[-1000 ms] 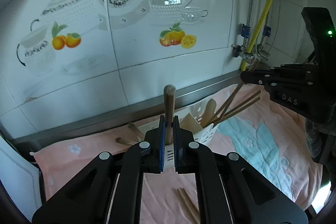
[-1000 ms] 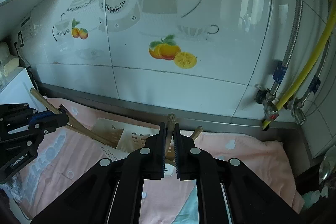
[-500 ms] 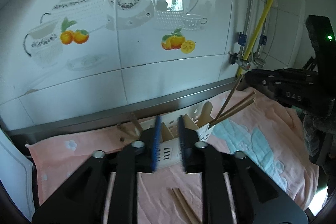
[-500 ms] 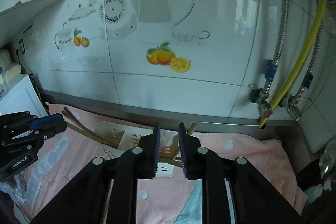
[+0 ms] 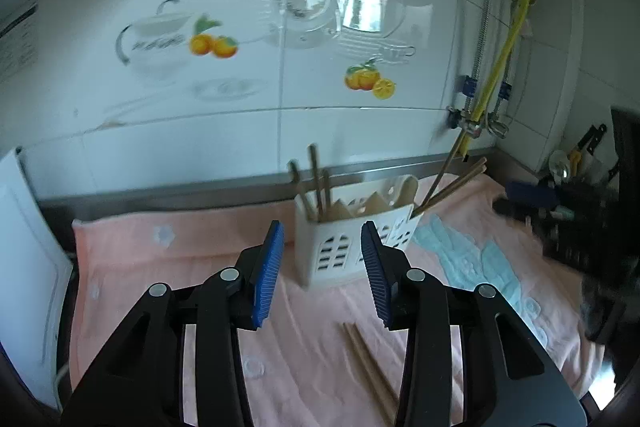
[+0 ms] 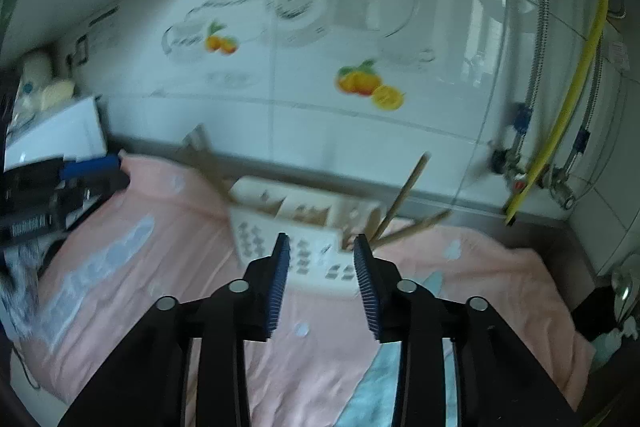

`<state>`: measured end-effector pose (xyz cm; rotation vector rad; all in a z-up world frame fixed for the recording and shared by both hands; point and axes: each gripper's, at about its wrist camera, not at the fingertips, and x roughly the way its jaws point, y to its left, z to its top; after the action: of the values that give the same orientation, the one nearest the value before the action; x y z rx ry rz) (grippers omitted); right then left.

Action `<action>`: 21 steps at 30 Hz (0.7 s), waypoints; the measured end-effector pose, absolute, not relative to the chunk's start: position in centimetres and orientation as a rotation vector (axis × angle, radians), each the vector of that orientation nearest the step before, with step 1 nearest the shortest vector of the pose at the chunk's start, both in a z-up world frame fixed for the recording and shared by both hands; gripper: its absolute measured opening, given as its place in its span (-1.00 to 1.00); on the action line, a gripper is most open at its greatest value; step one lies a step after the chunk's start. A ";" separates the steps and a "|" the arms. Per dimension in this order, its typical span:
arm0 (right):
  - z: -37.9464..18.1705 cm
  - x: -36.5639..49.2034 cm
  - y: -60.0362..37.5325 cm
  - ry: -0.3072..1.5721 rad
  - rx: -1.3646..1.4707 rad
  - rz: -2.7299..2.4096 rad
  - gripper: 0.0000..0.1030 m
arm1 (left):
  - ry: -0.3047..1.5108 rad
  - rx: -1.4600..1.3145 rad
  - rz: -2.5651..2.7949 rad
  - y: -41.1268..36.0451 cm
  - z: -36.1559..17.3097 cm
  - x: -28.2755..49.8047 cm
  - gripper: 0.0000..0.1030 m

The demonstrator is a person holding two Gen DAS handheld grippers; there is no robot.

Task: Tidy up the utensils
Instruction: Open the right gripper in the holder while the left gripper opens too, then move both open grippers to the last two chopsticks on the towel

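Covering the counter, a pink towel (image 5: pixel 192 267) with pale blue patches runs along the tiled wall (image 5: pixel 240 131) printed with teapots and oranges. On the towel near the wall stands a white slotted utensil holder (image 5: pixel 340 251), upright, with wooden utensils (image 5: pixel 316 187) sticking out of its compartments and chopsticks leaning out to one side. A loose pair of chopsticks (image 5: pixel 368 367) lies flat on the towel, in front of the holder. The left hand-held gripper (image 5: pixel 322 271) has its jaws parting, nothing between the blue pads. The right hand-held gripper (image 6: pixel 320 281) is likewise spreading and empty, aimed at the holder.
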<state>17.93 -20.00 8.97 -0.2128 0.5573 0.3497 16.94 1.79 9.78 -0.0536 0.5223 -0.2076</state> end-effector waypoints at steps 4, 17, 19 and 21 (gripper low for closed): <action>5.8 15.0 -18.5 0.564 -0.249 0.365 -0.24 | 0.524 -0.093 -0.180 3.5 8.2 14.9 -0.15; -2.3 10.0 -17.7 0.696 -0.198 0.373 -0.22 | 0.570 -0.213 -0.105 7.9 2.6 9.6 -0.07; -3.0 9.6 -17.7 0.709 -0.185 0.369 -0.22 | 0.574 -0.223 -0.096 8.2 2.1 9.2 -0.06; -3.7 9.2 -17.9 0.721 -0.168 0.362 -0.22 | 0.577 -0.223 -0.080 8.4 1.5 8.7 -0.06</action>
<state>9.16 -17.88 -3.67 -0.1678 0.7208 0.3622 8.67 8.44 1.54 -0.2229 0.5769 -0.0796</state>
